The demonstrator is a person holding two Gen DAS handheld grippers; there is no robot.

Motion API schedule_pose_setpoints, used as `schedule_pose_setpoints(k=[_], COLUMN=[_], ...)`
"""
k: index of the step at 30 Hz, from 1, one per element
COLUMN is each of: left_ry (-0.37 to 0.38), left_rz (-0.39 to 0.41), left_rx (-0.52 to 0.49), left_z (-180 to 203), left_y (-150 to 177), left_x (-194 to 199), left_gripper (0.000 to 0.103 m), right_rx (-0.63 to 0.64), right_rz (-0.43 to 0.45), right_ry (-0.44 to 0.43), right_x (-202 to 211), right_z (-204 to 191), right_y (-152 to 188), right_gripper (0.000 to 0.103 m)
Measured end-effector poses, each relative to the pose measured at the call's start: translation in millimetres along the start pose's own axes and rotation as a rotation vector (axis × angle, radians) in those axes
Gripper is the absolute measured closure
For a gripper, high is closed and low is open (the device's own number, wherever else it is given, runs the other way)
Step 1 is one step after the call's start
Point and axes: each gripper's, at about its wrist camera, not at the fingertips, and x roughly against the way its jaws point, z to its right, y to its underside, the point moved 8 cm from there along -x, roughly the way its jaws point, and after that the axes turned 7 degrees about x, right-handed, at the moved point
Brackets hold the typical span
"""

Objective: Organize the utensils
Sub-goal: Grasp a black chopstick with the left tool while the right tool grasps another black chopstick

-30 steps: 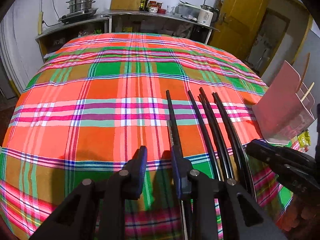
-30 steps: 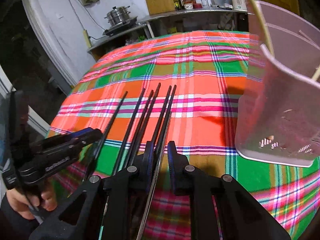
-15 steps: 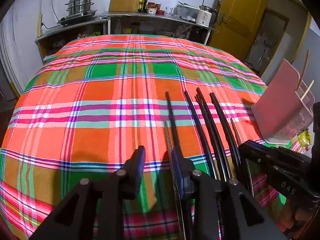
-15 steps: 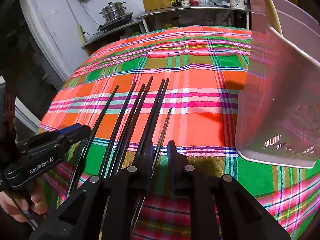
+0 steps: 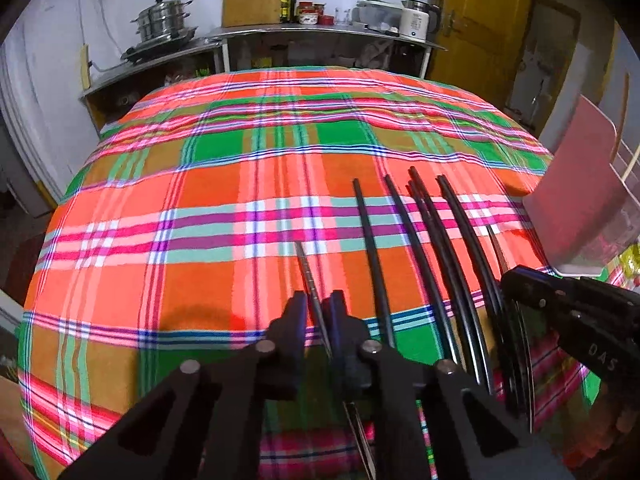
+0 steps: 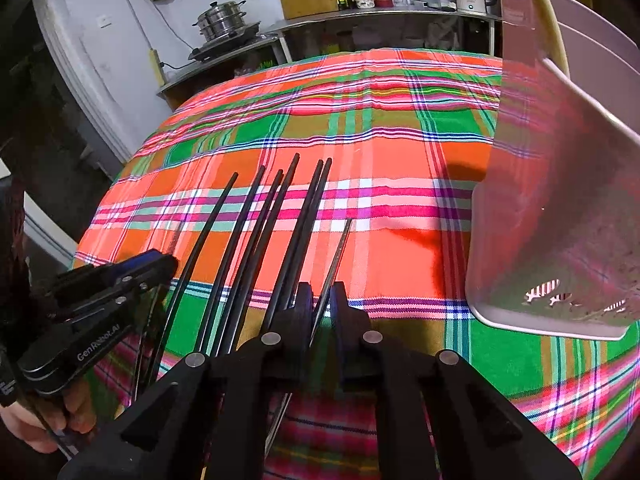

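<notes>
On the plaid tablecloth (image 5: 200,216), to the left of the pink holder (image 6: 560,220), a row of black chopsticks (image 6: 248,220) lies side by side, tips pointing away from me. My left tongs (image 5: 318,314) are clenched on one thin metal chopstick (image 5: 306,268), at the far end of the row from the holder. My right tongs (image 6: 320,300) are clenched on a second thin metal chopstick (image 6: 340,248), the one nearest the holder. I judge these sticks light, stiff and slippery, likely to swivel when pinched. Both grips sit toward the thicker near ends, so the long tips may droop. The holder stands upright, with pale sticks already inside.
</notes>
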Motion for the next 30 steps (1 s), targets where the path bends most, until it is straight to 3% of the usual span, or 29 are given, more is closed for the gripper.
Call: schedule_pose_setpoints(k=[7, 14, 20, 30], left_ry=[-0.002, -0.033, 0.000, 0.070], left_rz=[-0.018, -0.046, -0.072, 0.010], left_rx=[0.040, -0.023, 0.007, 0.036], left_z=[-9.8, -2.6, -4.2, -1.9], left_y=[-1.6, -4.3, -6.2, -25.6], left_x=[-2.0, -5.9, -2.8, 46.8], left_gripper=[0.092, 0.092, 0.097, 0.098], right_rx=[-0.015, 0.034, 0.020, 0.030], right_rz=[-0.016, -0.029, -0.023, 0.069], right_ry=[0.010, 0.067, 0.033, -0.005], right_x=[-7.1, -11.1, -3.8, 42.5], right_z=[2.5, -2.0, -3.5, -13.5], right_y=[-10.5, -13.6, -15.5, -29.6], right_gripper=[0.093, 0.097, 0.098, 0.098])
